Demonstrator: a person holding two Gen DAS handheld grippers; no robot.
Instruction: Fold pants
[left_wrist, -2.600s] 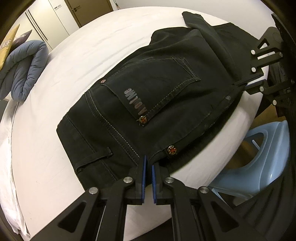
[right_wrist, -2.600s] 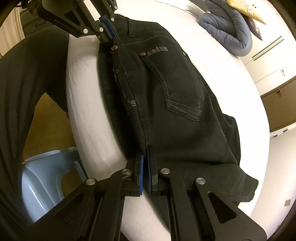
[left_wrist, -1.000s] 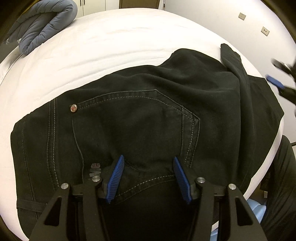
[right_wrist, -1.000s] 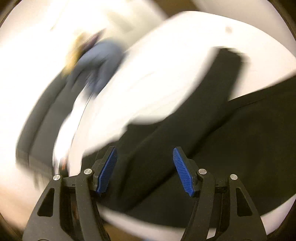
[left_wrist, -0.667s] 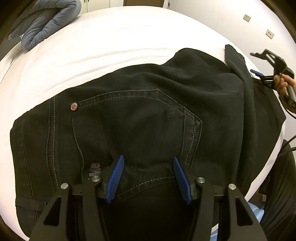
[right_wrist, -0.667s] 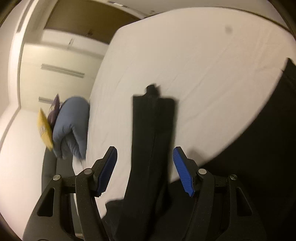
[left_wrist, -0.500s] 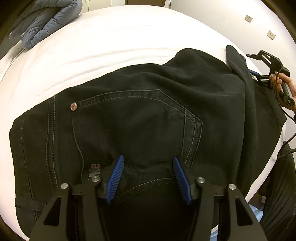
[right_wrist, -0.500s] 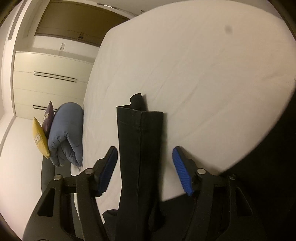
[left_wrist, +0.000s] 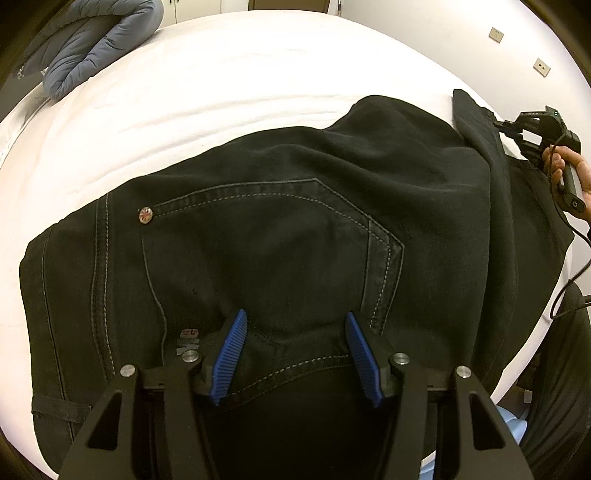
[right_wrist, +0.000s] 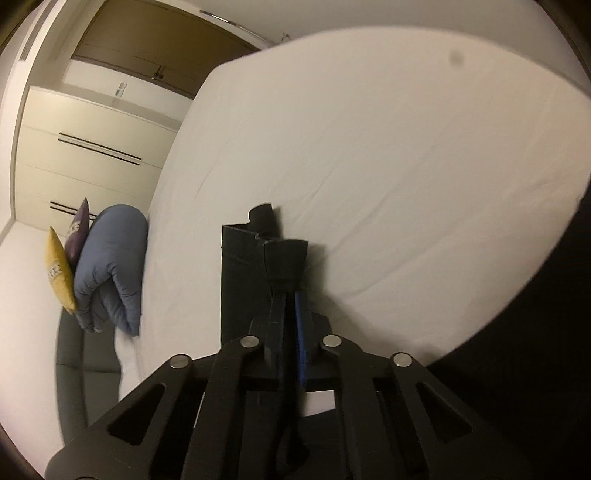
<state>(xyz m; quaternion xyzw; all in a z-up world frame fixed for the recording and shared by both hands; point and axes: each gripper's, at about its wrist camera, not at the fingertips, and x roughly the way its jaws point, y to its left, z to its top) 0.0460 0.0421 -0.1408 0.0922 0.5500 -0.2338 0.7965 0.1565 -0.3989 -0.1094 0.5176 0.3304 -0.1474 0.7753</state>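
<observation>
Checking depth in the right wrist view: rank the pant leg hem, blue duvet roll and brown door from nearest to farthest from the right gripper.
1. Pant leg hem: pinched at the right gripper, just ahead of its fingers.
2. Blue duvet roll: off to the left, at the bed's far side.
3. Brown door: top left, beyond the bed.

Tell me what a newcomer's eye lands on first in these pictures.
Black denim pants sprawl across the near half of the white bed, filling the left wrist view. At the far leg end, the right gripper has its jaws shut on the cuff. A rolled blue-grey quilt sits at the bed's far edge.
</observation>
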